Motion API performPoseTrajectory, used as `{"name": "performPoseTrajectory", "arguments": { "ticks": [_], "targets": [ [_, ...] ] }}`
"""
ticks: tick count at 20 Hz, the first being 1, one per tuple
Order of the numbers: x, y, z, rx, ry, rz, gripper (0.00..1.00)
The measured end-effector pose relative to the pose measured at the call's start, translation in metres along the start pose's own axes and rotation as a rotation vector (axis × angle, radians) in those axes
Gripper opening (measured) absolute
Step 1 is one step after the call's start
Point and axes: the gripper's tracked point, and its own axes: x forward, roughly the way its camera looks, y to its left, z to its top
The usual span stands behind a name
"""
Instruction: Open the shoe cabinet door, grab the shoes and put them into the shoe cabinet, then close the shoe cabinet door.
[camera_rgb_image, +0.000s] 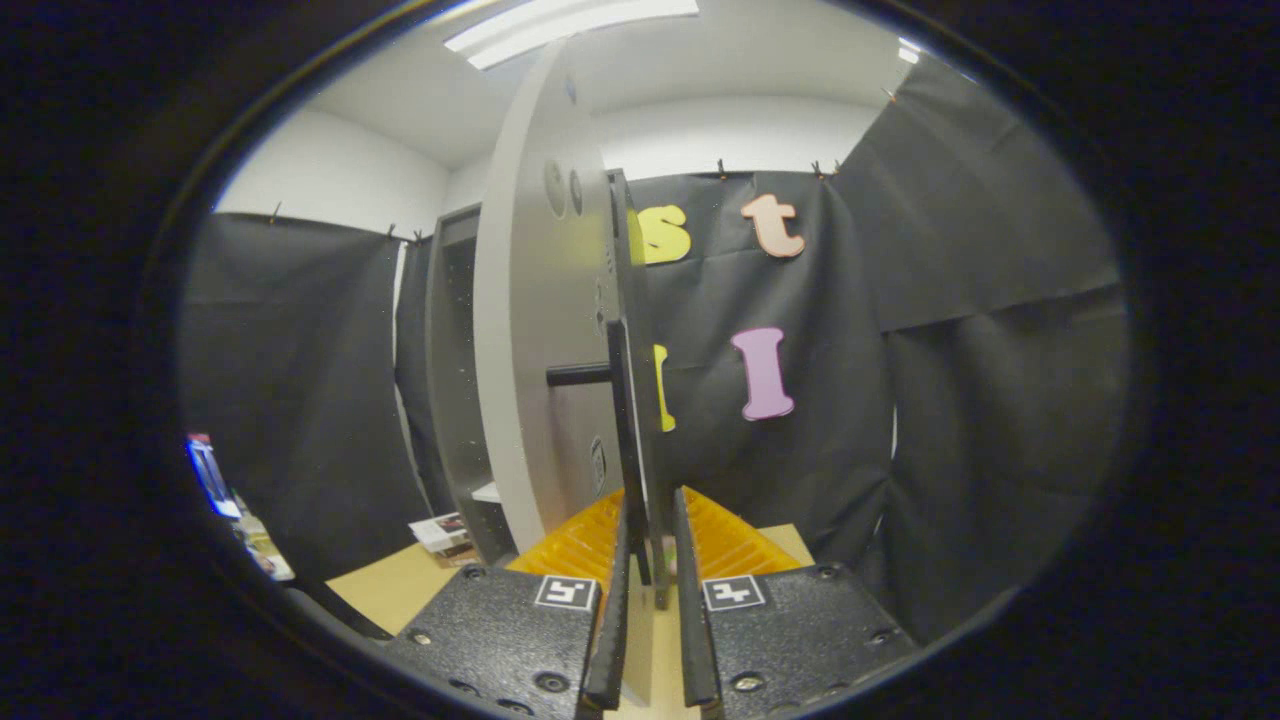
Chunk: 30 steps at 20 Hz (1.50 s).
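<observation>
The gripper (652, 590) points forward with its two fingers close together, only a narrow slot left between them; in that slot stands the thin free edge of the shoe cabinet door (545, 330), seen edge-on and rising straight up ahead of the fingers. Whether both fingers actually press on that edge cannot be told; they sit just beside it on either side. The door is one pale grey panel swung out toward the gripper, its broad face turned to the left of the fingers; one dark bar handle (580, 375) sticks out from that face, above and just left of the fingers; two small round marks (563, 187) sit high on the panel. Beyond the door, to the left, the shoe cabinet (452, 380) stands open, one grey upright frame with a dark interior and one pale shelf edge low inside it. On the wooden bench (400, 585), left of the fingers and near the cabinet's foot, lies one small stack of printed papers (440, 532). No shoes can be made out here.
</observation>
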Motion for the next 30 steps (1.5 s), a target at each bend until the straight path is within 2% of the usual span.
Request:
{"name": "performPoseTrajectory", "arguments": {
  "ticks": [2, 3, 5, 9, 10, 13, 21, 27, 30],
  "targets": [
    [-0.013, -0.011, 0.002, -0.034, -0.046, -0.048, 0.28],
    [-0.022, -0.020, 0.006, -0.055, -0.079, -0.106, 0.31],
    [-0.041, -0.025, 0.007, -0.071, -0.126, -0.199, 0.44],
    [-0.066, 0.009, -0.007, -0.019, -0.165, -0.222, 0.96],
    [-0.068, 0.013, -0.014, -0.021, -0.164, -0.230, 0.99],
    [-0.071, 0.029, -0.030, -0.080, -0.144, -0.278, 1.00],
    [-0.032, 0.101, -0.081, -0.156, -0.104, -0.206, 1.00],
    [0.031, 0.131, -0.154, -0.175, -0.017, -0.237, 1.00],
    [0.067, 0.154, -0.199, -0.145, 0.064, -0.190, 1.00]
  ]
}}
